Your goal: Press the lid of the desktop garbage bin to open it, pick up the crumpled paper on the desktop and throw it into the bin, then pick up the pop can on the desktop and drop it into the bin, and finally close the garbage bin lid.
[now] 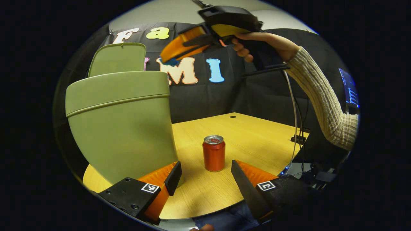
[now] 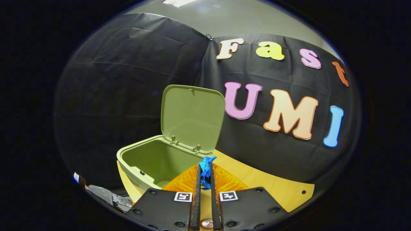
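Left gripper (image 1: 205, 179) open, low on the tabletop (image 1: 257, 138), can (image 1: 214, 153) standing right of the bin (image 1: 122, 122). Right gripper (image 2: 205, 173) above the bin's open lid (image 2: 192, 117), clamped on blue paper (image 2: 205, 168).

Wooden table (image 1: 257, 134) with small hole (image 1: 232, 116) near far edge; black cloth wall (image 2: 128, 80) behind; cables (image 1: 295, 128) hang beside table; lit screen (image 1: 350, 88) off to side
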`<action>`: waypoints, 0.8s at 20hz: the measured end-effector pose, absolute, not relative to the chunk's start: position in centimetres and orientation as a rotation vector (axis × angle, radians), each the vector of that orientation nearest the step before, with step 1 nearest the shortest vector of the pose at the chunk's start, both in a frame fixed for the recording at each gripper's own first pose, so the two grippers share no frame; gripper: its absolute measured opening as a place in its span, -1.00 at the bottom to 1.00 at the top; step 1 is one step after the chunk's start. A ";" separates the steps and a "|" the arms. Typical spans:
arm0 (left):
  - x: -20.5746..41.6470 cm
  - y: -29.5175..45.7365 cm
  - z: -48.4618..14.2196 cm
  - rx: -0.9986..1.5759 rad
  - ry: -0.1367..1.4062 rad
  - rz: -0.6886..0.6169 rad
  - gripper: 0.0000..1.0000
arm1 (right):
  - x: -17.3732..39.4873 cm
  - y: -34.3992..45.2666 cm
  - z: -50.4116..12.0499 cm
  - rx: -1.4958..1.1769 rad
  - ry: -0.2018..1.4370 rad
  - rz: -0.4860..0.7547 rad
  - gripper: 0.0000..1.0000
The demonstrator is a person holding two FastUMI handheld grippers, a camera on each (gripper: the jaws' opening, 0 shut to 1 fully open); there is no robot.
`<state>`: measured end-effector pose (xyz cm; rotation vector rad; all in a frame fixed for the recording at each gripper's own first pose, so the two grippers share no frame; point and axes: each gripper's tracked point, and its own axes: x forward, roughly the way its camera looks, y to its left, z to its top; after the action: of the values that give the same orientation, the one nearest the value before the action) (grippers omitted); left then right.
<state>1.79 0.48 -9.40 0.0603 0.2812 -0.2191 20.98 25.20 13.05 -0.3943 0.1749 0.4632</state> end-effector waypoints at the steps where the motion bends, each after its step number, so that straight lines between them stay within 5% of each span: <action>1: 1.8 0.5 -9.5 0.057 0.285 -0.220 0.89 | 21.3 26.2 12.8 -0.397 0.179 0.485 -0.67; 8: 1.7 1.6 -9.2 0.044 0.282 -0.201 0.89 | 21.6 30.9 11.4 -0.379 0.210 0.627 -0.64; 9: 1.7 1.8 -9.1 0.046 0.280 -0.197 0.89 | 21.4 31.2 11.1 -0.382 0.215 0.640 -0.34; 16: 1.7 1.6 -8.9 0.047 0.280 -0.204 0.89 | 21.8 29.8 11.1 -0.357 0.193 0.605 0.92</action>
<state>1.70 1.65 -8.93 0.0469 0.2804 -0.2041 21.77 29.77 11.12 -0.3567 0.1934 0.6050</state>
